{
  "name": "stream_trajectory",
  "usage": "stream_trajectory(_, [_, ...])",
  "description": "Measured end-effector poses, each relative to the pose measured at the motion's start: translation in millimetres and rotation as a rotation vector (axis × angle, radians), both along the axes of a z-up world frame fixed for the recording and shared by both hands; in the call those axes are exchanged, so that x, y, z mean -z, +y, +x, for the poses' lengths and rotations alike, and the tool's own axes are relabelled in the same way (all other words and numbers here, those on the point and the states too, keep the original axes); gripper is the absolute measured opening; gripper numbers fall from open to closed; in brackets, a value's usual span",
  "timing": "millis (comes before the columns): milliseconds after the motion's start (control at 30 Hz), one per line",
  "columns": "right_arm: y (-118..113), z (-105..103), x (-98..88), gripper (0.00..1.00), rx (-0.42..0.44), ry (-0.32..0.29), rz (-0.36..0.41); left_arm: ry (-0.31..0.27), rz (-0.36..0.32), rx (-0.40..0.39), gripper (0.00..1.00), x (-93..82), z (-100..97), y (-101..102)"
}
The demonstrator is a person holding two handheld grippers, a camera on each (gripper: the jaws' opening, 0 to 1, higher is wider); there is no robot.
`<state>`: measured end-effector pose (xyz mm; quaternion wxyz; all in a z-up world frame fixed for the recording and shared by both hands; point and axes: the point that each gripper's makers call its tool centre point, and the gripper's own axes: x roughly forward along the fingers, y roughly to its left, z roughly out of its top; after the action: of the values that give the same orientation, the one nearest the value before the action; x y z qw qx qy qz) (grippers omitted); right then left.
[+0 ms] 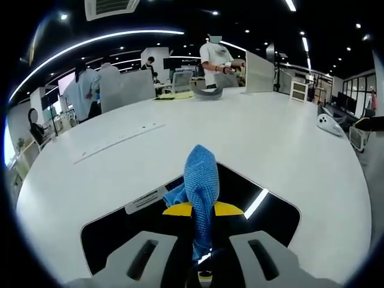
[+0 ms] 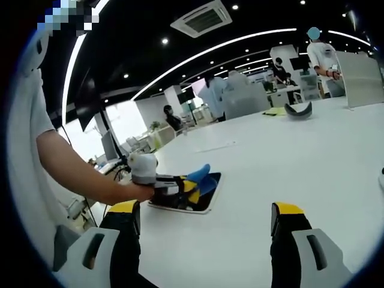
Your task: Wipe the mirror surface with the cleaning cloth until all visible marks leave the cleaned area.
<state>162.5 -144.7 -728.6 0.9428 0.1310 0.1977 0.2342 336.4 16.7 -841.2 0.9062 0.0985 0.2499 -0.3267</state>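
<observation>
**Left tongs pinched the blue cloth over the mirror; right tongs hung spread above the table**

The white table [image 1: 252, 138] took up most of both views, broad and round-edged, with an open office behind it where several people stood or sat at far desks. A long flat white strip [image 1: 117, 142] lay on the table beyond the mirror, and a dark curved object [image 1: 207, 92] sat near the far edge.

The mirror [image 1: 273, 216] lay flat on the table close to the left camera, a dark rounded rectangle with a thin pale border, reflecting a ceiling light as a bright streak. In the right gripper view the same mirror [image 2: 207, 198] appeared as a small dark slab well to the left, near the table's edge.

The person's bare forearm [image 2: 78, 171] reached in from the left of the right gripper view, its hand wrapped around the left gripper's body.

The left tongs [image 1: 203, 240] were pressed together on the cleaning cloth [image 1: 200, 186], a blue woven cloth bunched upright between the yellow-tipped jaws, directly over the mirror. Whether the cloth touched the glass could not be told.

The right tongs [image 2: 204, 219] stood spread wide, holding nothing, above bare table well apart from the mirror.
</observation>
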Motion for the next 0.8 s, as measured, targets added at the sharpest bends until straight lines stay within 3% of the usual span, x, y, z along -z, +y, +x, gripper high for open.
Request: stream_trajectory(800, [6, -2, -0.2, 0.90, -0.025, -0.006, -0.007, 0.004, -0.001, -0.004, 0.07, 0.3, -20.8, 4])
